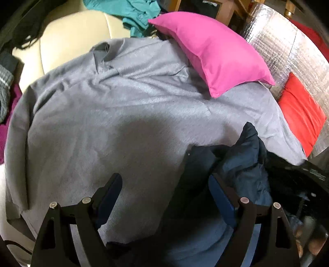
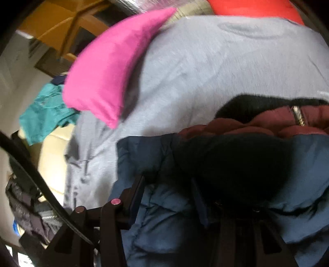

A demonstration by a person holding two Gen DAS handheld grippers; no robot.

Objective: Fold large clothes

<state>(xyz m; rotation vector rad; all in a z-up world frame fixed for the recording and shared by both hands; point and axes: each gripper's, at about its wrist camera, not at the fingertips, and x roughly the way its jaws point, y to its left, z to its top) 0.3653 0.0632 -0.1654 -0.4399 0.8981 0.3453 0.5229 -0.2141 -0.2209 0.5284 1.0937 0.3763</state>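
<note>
Tongs first: the left gripper (image 1: pixel 164 197) stands with its jaws wide apart and nothing between the blue pads, hanging over the near part of a grey sheet (image 1: pixel 115 127) that covers most of the surface. Just to its right a navy puffer jacket (image 1: pixel 242 162) rises in a crumpled peak, its fabric lying against the outer side of the right-hand finger.

The right gripper (image 2: pixel 168 193) is also parted, but the navy puffer jacket (image 2: pixel 156 226) bulges up between and over its fingers; the view is blurred and dark there, so whether the pads press on the cloth cannot be told. The jacket fills the near right of that view, with a black lining or hood (image 2: pixel 230 164) at its middle. Beyond it lies a maroon quilted garment (image 2: pixel 267 123) with a zip, touching the jacket's far edge.

Farther out, a pink pillow (image 1: pixel 213 53) rests on the far right corner of the grey sheet. A red cushion (image 1: pixel 298 115) sits to the right against a silver foil mat (image 1: pixel 287 49). A teal garment (image 1: pixel 131 12) lies at the far edge on a cream cushion (image 1: pixel 72 39). Dark clothes are heaped at the left edge of the right wrist view.
</note>
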